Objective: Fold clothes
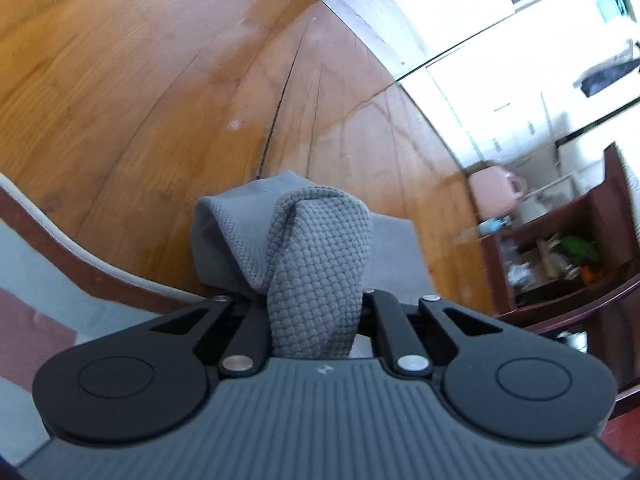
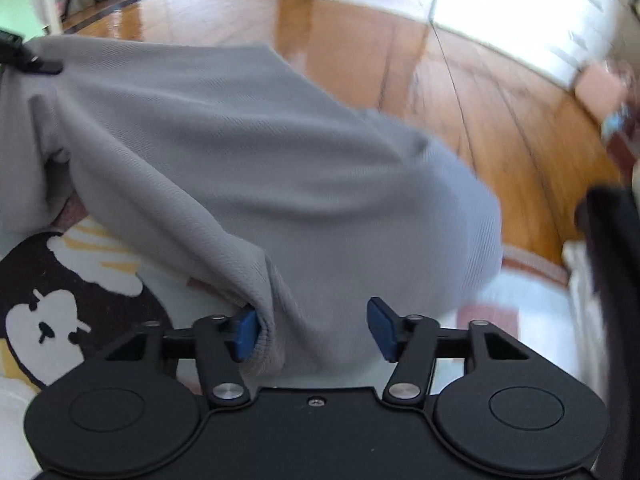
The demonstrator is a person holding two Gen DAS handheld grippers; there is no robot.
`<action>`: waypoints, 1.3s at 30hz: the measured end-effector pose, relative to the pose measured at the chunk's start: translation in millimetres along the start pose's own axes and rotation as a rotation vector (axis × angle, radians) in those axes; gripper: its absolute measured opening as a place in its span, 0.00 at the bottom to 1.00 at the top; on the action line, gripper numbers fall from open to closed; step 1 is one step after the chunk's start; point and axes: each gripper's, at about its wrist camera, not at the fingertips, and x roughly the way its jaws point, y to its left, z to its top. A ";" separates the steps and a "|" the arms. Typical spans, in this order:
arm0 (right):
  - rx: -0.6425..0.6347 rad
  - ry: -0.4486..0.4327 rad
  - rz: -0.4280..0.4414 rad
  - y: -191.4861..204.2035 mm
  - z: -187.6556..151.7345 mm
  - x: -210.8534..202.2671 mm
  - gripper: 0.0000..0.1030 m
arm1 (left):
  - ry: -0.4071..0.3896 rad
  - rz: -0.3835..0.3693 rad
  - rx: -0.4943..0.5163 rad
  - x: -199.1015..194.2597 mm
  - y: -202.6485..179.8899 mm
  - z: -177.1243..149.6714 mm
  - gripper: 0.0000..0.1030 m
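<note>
Left hand-held gripper [image 1: 316,304]: fingers drawn in on a bunched twist of the grey garment [image 1: 316,248]; the waffle-knit cloth fills the gap, so I judge it clamped on the fabric.
Right hand-held gripper [image 2: 312,328]: blue pads [image 2: 246,330] stand apart. Cloth drapes between them and touches the left pad; the right pad is bare, so nothing is pinched here.
Grey garment: held up in the air, stretched from the left hand-held gripper's tip at the upper left of the right wrist view across to the right one, sagging in the middle above the rug [image 2: 72,320] and wooden floor [image 1: 120,80].
Risk, right side: with those jaws apart the cloth only rests there; a lift or pull could let that end slide off and drop.
Risk, left side: the grip is on a rolled wad, not a flat edge. Tension could pull layers out unevenly and leave a crooked fold line.
Risk, cloth: the loose belly hangs low and could drag or crumple on the rug as it is lowered.
Risk, view: both pictures are motion-blurred, so seams and corners cannot be told; closing on the wrong layer is likely.
Surroundings: low shelf [image 1: 560,264] stands well apart at the right.
</note>
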 end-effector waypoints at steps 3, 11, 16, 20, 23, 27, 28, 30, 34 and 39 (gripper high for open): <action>0.026 0.038 0.016 5.4 -5.5 2.9 0.64 | -0.012 0.013 0.043 -3.4 -8.6 -0.7 0.07; -0.005 -0.070 -0.195 10.4 8.2 4.0 0.47 | -0.049 -0.006 0.036 -10.2 3.1 7.7 0.07; 0.049 -0.193 -0.259 -1.8 43.3 -17.7 0.27 | 0.030 0.046 0.056 3.2 0.2 1.7 0.07; 0.006 -0.223 -0.268 -0.6 57.9 -21.7 0.04 | 0.180 0.095 0.004 27.1 9.7 -7.1 0.11; -0.027 -0.245 -0.275 0.2 68.9 -24.7 0.03 | 0.241 0.318 0.253 38.4 -11.6 -18.7 0.21; -0.060 -0.253 -0.283 0.2 86.5 -22.0 0.04 | 0.250 0.335 0.280 41.4 -15.8 -22.6 0.32; -0.059 -0.238 -0.284 -0.9 89.8 -16.2 0.04 | 0.253 0.321 0.250 41.8 -10.8 -20.9 0.42; -0.056 -0.197 -0.288 -7.7 93.7 -3.8 0.13 | 0.270 0.308 0.186 45.6 -2.5 -19.6 0.48; 0.031 -0.132 -0.304 -30.3 93.3 11.0 0.46 | 0.307 0.272 0.085 48.5 10.1 -25.2 0.45; 0.250 -0.039 -0.210 -49.3 76.2 11.2 0.53 | 0.280 0.214 0.113 41.6 0.3 -33.9 0.16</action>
